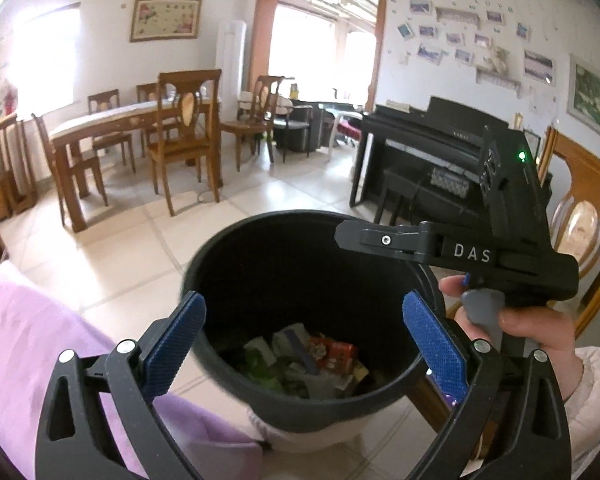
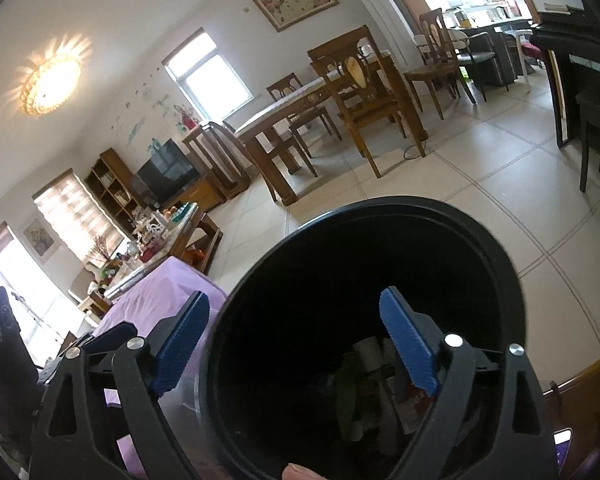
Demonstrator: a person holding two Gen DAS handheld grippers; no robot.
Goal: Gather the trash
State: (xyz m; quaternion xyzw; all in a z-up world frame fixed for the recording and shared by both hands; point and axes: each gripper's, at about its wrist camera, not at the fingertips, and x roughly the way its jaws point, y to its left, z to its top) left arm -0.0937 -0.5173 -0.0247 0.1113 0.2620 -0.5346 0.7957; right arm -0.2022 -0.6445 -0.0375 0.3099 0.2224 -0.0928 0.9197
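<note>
In the lower middle of both views sits the black bin (image 1: 300, 320) with trash (image 1: 312, 360) inside; your left claw (image 1: 304, 344) and right claw (image 2: 296, 348) gape empty; lift both clear before seeking more.

You are in a home, in a big living and dining room. A long brown wooden dining table (image 1: 112, 124) with wooden chairs (image 1: 186, 136) stands at the middle left. A black upright piano (image 1: 432, 148) sits on the right, small photos (image 1: 432, 54) hang above it, and a flat black TV (image 2: 168, 174) shows at the left.
</note>
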